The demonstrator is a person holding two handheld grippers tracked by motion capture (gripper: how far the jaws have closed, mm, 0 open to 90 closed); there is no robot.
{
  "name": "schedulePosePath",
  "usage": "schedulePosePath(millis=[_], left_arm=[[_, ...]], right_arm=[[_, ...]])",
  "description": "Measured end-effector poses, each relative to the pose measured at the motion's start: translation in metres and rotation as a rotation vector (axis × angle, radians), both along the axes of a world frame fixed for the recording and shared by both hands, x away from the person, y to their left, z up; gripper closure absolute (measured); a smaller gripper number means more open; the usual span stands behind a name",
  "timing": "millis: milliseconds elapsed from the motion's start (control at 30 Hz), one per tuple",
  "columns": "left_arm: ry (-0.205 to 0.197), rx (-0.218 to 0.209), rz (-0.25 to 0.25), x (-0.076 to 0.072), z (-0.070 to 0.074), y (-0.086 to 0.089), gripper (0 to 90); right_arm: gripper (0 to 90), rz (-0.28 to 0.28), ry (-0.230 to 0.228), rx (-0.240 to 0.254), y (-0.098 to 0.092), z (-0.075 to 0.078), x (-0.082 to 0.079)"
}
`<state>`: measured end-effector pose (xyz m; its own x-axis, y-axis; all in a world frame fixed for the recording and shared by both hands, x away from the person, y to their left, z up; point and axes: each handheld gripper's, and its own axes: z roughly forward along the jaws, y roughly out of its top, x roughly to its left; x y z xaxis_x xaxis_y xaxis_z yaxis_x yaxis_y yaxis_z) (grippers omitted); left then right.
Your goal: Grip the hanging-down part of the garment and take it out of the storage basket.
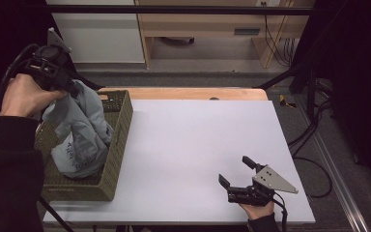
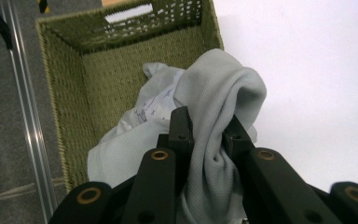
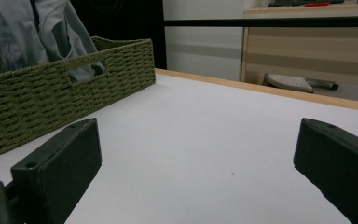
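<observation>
Here the left gripper point(image 1: 66, 87) pinches a grey cloth point(image 1: 79, 133) above the basket point(image 1: 118, 140) at nine o'clock, probably to lift it clear; the right gripper point(image 1: 236, 173) rests wide open at five o'clock.

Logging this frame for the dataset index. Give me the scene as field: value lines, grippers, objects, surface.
left gripper: shut on the grey garment, raised over the basket
grey garment: light grey with faint print, hanging from the left gripper, lower part in the basket
basket: olive woven, rectangular, cut-out handles, at the table's left edge
right gripper: open, holding nothing, low over the table near the front right
table: white top, wooden far edge
</observation>
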<state>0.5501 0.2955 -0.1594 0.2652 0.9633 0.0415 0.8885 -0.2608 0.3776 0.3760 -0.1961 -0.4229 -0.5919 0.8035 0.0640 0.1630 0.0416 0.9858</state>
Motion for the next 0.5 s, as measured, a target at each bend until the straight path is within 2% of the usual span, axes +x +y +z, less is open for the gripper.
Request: schedulePosePath(millis=[333,500], left_arm=[[-0.074,0.009,0.000,-0.013,0.038,-0.003,77.9],[-0.094,0.004,-0.010,-0.017,0.049,-0.006,77.9]], right_arm=[[1.0,0.018,-0.008,0.007,0.005,0.008,0.006],[1.0,0.040,-0.009,0.008,0.011,0.011,0.008]])
